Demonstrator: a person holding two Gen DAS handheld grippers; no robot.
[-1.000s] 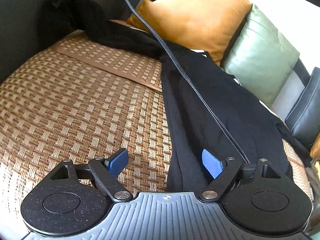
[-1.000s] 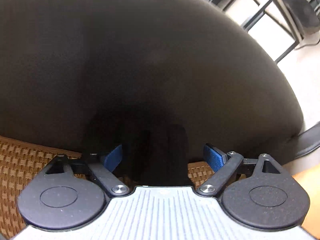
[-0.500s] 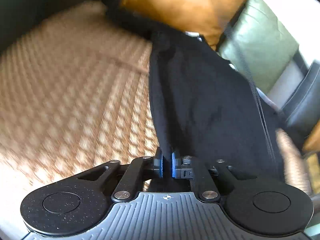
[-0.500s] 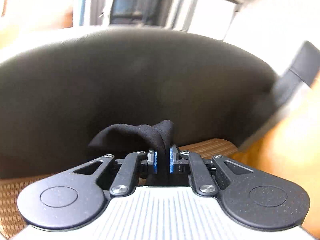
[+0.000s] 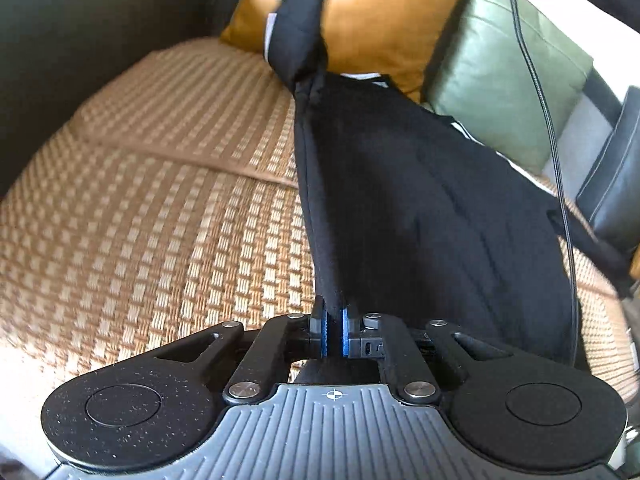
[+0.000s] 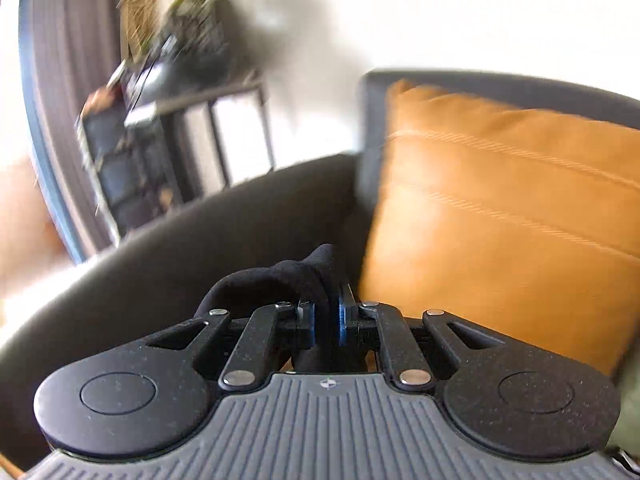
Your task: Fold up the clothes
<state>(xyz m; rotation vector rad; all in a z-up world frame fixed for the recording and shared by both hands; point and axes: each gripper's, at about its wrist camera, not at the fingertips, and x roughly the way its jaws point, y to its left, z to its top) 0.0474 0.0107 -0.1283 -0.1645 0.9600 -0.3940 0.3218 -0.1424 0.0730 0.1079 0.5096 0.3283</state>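
A black garment (image 5: 420, 208) stretches over the woven sofa mat (image 5: 152, 208), from the near edge up to the top of the left wrist view. My left gripper (image 5: 333, 334) is shut on its near edge, the blue pads pinching the cloth. Its far end rises in a twisted strip in front of the orange cushion (image 5: 384, 20). In the right wrist view, my right gripper (image 6: 326, 326) is shut on a bunched fold of the same black garment (image 6: 288, 276), held up in the air beside the orange cushion (image 6: 500, 216).
A green cushion (image 5: 504, 80) leans right of the orange one, against the dark sofa back (image 5: 60, 40). A black cable (image 5: 548, 128) hangs across the garment's right side. Beyond the sofa arm (image 6: 200, 232) stand a metal shelf (image 6: 168, 136) and a white wall.
Both grippers went from open to shut on the black garment. The right one lifted its end up and rolled, swinging from the sofa arm to the orange cushion. The left rose a little.
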